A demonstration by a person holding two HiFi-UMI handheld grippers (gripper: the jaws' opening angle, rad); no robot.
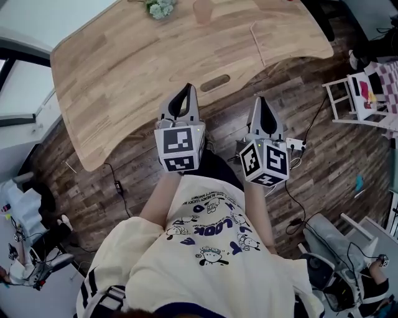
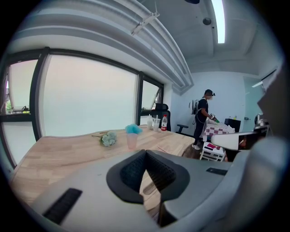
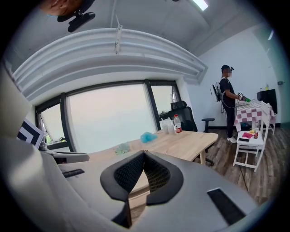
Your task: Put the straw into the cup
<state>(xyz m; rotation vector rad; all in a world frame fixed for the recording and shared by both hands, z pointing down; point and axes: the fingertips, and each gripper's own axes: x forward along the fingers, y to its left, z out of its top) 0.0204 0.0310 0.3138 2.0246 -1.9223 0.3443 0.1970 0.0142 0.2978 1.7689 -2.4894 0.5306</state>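
Observation:
A pale pink translucent cup (image 1: 203, 11) stands on the far side of the wooden table (image 1: 124, 74). In the left gripper view the cup (image 2: 132, 141) has a blue fluffy tuft (image 2: 132, 129) on top. A thin pinkish straw (image 1: 256, 40) lies flat on the table to the cup's right, also seen as a faint straw line (image 2: 165, 148). My left gripper (image 1: 188, 88) and right gripper (image 1: 260, 100) are held close to my body, off the table's near edge. Both are shut with nothing between the jaws. The cup is hidden in the right gripper view; only the tuft (image 3: 148, 137) shows.
A small bunch of pale flowers (image 1: 160, 7) lies left of the cup. A bottle (image 2: 164, 123) and clear cups stand at the table's far end. A cable slot (image 1: 214, 82) is cut near the table edge. A white stool (image 1: 364, 99) and cables sit on the floor; a person (image 3: 228, 102) stands far right.

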